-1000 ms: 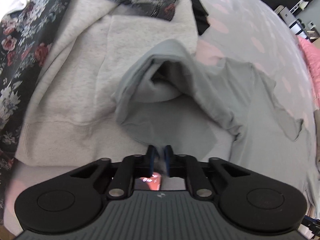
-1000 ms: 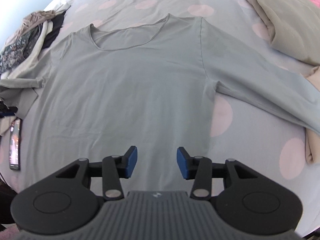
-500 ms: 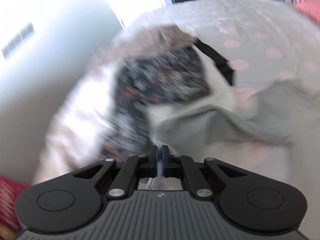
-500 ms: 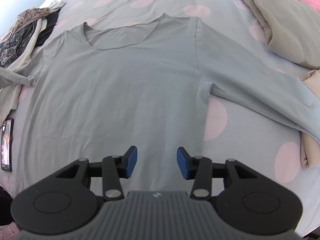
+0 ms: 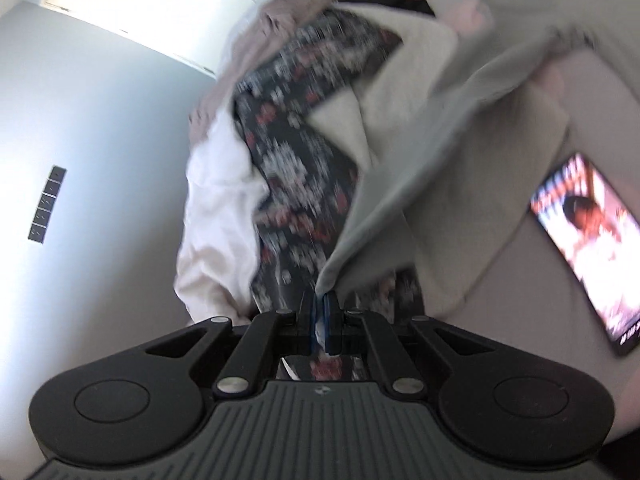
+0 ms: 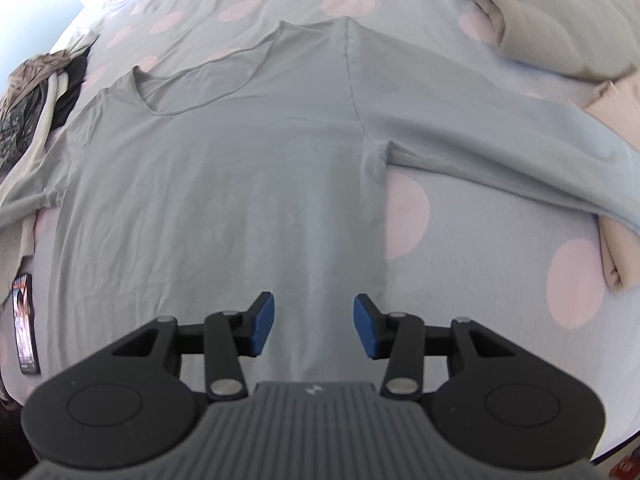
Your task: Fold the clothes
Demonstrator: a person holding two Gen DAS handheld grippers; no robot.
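A pale grey-green long-sleeved shirt (image 6: 224, 184) lies flat, front up, on the dotted bedsheet (image 6: 472, 280). Its right sleeve (image 6: 520, 156) stretches to the right edge. My right gripper (image 6: 314, 322) is open and empty, just above the shirt's lower body. My left gripper (image 5: 320, 312) is shut on the end of the shirt's left sleeve (image 5: 404, 184) and holds it pulled taut over the clothes pile; this view is blurred. In the right wrist view that sleeve (image 6: 24, 196) runs off the left edge.
A pile of clothes, with a dark floral garment (image 5: 296, 168) and white cloth (image 5: 216, 216), lies left of the shirt (image 6: 24, 120). A phone with a lit screen (image 5: 588, 240) lies by the shirt's left hem (image 6: 24, 320). Folded beige clothes (image 6: 552, 28) sit at the back right.
My left gripper has swung up and to the left with the sleeve end, pulling the sleeve out straight. My right gripper has moved slightly closer to the shirt and stays open.
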